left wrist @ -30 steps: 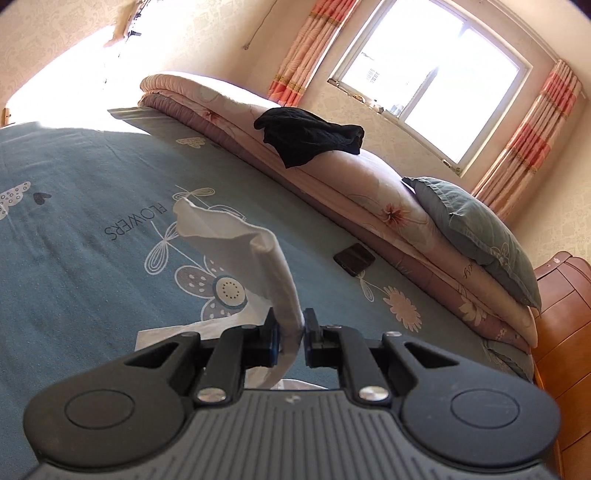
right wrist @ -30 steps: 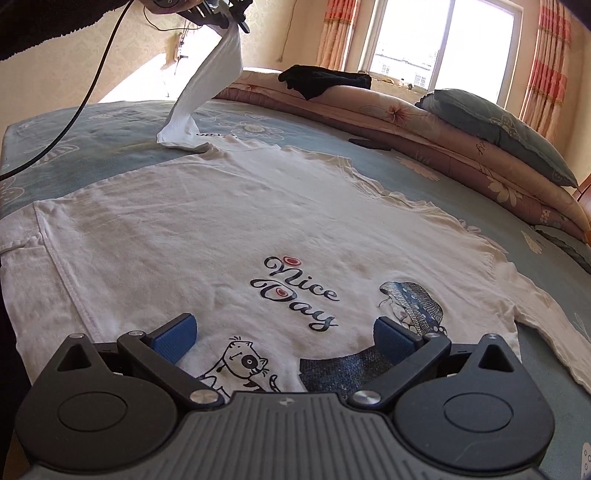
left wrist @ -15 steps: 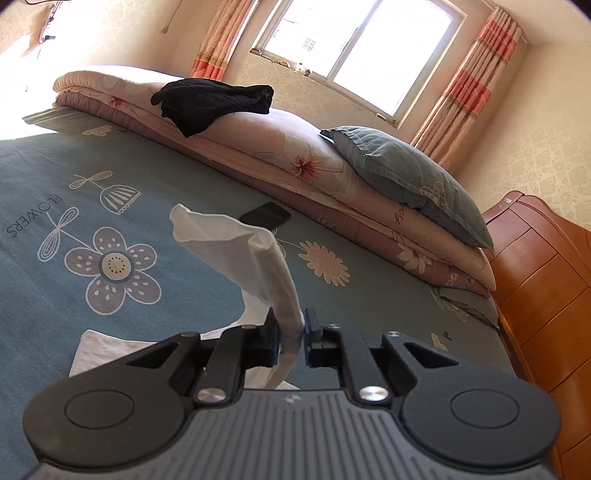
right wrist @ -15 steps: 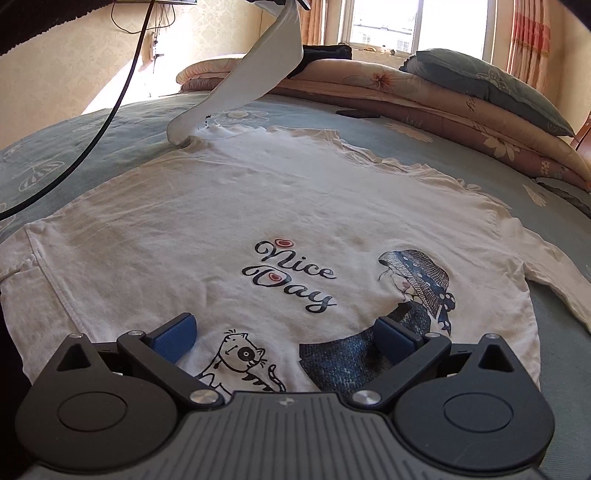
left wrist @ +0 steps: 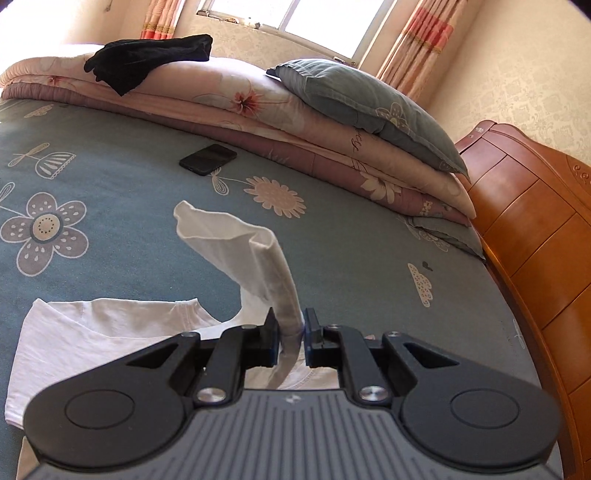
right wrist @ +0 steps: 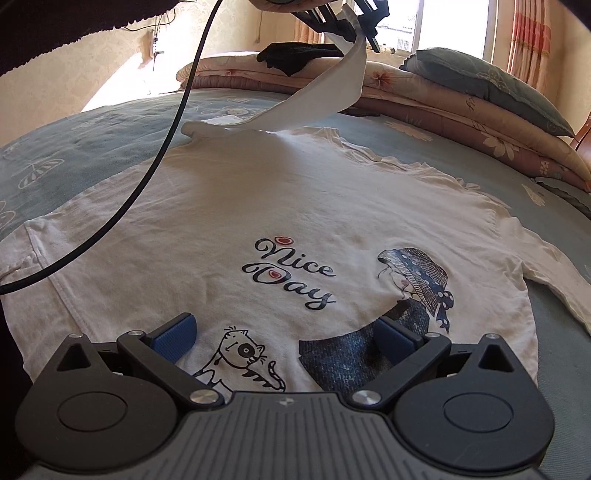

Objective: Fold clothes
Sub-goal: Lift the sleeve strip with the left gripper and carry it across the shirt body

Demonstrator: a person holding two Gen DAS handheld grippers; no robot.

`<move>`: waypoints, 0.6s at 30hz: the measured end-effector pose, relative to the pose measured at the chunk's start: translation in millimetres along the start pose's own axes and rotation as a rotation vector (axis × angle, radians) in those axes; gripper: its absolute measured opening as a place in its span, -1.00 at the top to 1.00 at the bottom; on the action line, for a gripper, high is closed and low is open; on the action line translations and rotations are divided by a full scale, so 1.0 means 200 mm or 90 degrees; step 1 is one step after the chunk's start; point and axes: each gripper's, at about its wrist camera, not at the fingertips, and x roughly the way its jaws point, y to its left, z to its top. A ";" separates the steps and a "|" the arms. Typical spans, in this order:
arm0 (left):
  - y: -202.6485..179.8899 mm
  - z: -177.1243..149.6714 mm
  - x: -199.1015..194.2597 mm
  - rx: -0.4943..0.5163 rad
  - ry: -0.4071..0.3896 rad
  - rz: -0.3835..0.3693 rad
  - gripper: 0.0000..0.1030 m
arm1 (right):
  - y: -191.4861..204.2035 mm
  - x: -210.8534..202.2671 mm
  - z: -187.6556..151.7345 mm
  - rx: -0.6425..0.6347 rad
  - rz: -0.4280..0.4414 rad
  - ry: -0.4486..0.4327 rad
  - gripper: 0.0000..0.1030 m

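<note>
A white long-sleeved shirt (right wrist: 229, 206) with a "Nice Day" print, a cat and a girl in a hat lies flat on the blue flowered bedsheet (left wrist: 122, 206). My left gripper (left wrist: 291, 334) is shut on the shirt's left sleeve (left wrist: 243, 251), holding it up above the bed; the right wrist view shows that gripper (right wrist: 352, 22) at the top with the sleeve (right wrist: 317, 99) hanging from it over the shirt's far part. My right gripper (right wrist: 284, 336) hovers open over the shirt's near hem, nothing between its blue pads (right wrist: 173, 332). The other sleeve (right wrist: 554, 273) lies out to the right.
A black phone (left wrist: 208, 159) lies on the sheet. Folded pink quilts (left wrist: 280, 122) carry a black garment (left wrist: 147, 66) and a grey-blue pillow (left wrist: 373, 110). A wooden headboard (left wrist: 535, 236) stands at the right. A black cable (right wrist: 147, 177) hangs across the shirt.
My left gripper has carried the lifted sleeve to the right, in over the shirt's body, and rolled. The right gripper stayed open in place.
</note>
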 end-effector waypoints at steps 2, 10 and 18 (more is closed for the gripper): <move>-0.04 -0.04 0.05 0.032 0.015 0.009 0.80 | 0.00 0.00 0.00 -0.001 0.000 0.000 -1.00; -0.20 -0.17 0.18 0.121 0.061 0.025 0.80 | -0.01 0.00 0.00 -0.004 0.001 0.001 -1.00; -0.35 -0.29 0.28 0.212 0.092 0.043 0.80 | -0.01 -0.01 -0.01 -0.009 0.001 0.001 -1.00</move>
